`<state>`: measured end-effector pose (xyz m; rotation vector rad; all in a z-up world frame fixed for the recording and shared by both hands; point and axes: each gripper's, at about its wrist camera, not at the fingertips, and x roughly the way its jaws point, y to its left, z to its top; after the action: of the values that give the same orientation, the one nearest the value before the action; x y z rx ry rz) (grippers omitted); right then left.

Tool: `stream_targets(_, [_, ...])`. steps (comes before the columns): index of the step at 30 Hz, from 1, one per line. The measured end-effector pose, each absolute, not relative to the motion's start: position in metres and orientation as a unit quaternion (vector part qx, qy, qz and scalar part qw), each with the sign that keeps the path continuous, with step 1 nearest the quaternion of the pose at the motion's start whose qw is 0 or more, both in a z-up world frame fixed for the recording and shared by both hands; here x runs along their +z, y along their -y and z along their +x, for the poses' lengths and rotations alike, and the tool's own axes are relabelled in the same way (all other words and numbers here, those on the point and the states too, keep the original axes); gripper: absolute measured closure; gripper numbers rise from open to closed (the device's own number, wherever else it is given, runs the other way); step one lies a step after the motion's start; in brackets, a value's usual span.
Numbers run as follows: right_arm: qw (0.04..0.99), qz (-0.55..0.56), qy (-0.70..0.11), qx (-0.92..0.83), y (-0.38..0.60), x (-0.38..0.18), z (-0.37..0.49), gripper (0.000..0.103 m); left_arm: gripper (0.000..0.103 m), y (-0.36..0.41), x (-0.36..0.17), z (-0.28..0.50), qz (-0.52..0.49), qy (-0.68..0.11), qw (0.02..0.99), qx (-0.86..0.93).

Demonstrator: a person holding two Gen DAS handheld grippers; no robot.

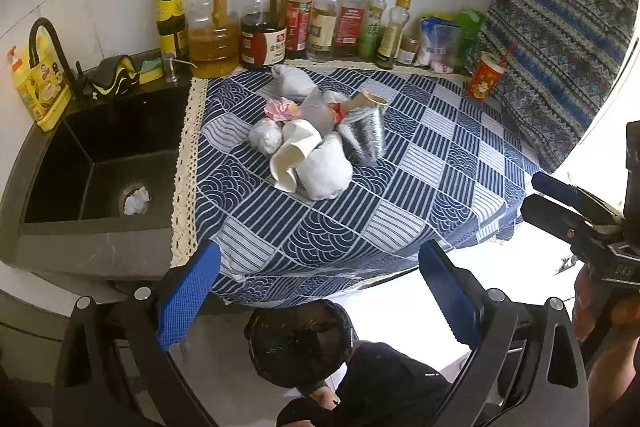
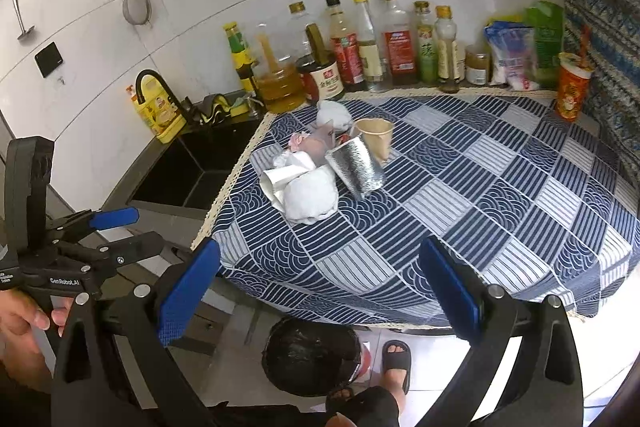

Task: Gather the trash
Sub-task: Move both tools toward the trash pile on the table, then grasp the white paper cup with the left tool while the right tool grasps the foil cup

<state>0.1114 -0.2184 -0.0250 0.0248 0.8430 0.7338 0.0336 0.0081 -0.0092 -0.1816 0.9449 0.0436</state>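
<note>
A pile of trash (image 1: 316, 143) lies on the blue patterned tablecloth (image 1: 420, 187): crumpled white paper (image 1: 324, 169), a crushed white paper cup (image 1: 292, 155), a silver foil cup (image 1: 364, 139), a brown paper cup (image 1: 370, 101) and a pink wrapper (image 1: 280, 109). The right wrist view shows the same pile (image 2: 316, 171) and foil cup (image 2: 356, 167). A black-lined bin (image 1: 300, 343) (image 2: 312, 359) stands on the floor below the table's front edge. My left gripper (image 1: 320, 291) and right gripper (image 2: 320, 287) both hover open and empty in front of the table, above the bin.
Several sauce and oil bottles (image 1: 300, 15) line the back wall. A black sink (image 1: 100, 163) on the left holds a white wad (image 1: 136, 201) at its drain. A red cup with a straw (image 1: 484, 77) stands at the back right. A sandalled foot (image 2: 396, 359) is beside the bin.
</note>
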Motion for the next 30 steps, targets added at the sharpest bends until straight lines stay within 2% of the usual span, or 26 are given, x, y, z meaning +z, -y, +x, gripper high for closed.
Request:
stream_targets(16, [0.821,-0.013,-0.437,0.368,0.190,-0.044,0.161,0.004,0.007,-0.034,-0.029,0.080,-0.104,-0.476,0.873,0.011])
stream_targets(30, [0.782,0.009,-0.493,0.382,0.165,-0.107,0.242,0.004,0.007,-0.060,-0.096,0.155,-0.118,-0.521,0.845,-0.001])
